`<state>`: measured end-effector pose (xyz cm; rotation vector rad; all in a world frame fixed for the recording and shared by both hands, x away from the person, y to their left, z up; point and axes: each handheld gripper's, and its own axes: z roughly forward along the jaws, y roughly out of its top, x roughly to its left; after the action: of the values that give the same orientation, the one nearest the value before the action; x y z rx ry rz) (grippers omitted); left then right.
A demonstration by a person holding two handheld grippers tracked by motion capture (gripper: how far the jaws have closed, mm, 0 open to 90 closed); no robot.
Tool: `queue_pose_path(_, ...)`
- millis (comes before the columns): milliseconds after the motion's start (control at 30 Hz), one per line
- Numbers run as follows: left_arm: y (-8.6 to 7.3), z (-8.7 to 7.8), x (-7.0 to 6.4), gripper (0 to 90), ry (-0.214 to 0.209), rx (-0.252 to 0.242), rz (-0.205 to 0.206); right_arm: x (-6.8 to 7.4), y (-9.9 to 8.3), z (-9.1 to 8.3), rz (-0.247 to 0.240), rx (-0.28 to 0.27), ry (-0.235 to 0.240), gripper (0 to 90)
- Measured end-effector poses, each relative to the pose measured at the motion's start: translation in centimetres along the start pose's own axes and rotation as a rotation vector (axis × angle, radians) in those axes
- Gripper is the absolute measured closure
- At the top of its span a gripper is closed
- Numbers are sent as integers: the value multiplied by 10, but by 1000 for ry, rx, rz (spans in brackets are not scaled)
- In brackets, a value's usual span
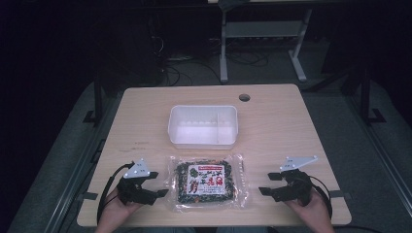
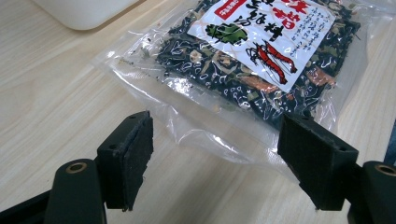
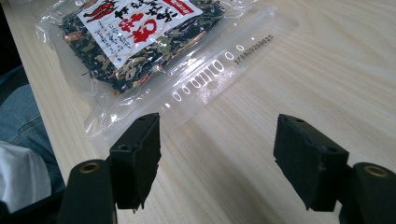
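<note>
Two hand-held grippers flank a clear packet of dried seaweed mix (image 1: 208, 182) lying flat on the table (image 1: 282, 126), near its front edge. Left hand-held gripper (image 1: 156, 183) gapes wide; right hand-held gripper (image 1: 270, 183) likewise, touching nothing. White plastic tub (image 1: 203, 127) sits just behind.

The clear packet (image 3: 140, 42) carries a white label (image 2: 261, 32) printed with large red and black East Asian characters and a red band of white script, too blurred to read. Its sealed strip (image 3: 219, 65) bears a small printed number, apparently "SF8820250825".
</note>
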<state>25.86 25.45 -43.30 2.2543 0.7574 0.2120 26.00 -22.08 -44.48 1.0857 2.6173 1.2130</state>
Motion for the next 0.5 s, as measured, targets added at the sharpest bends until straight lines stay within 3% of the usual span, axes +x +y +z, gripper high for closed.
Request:
queue_pose_path(400, 9, 13, -3, 314, -16, 15, 19, 1, 2, -1, 3, -11, -9, 308)
queue_pose_path(500, 11, 16, -4, 381, -18, 23, 23, 2, 4, 1, 8, -12, -3, 309)
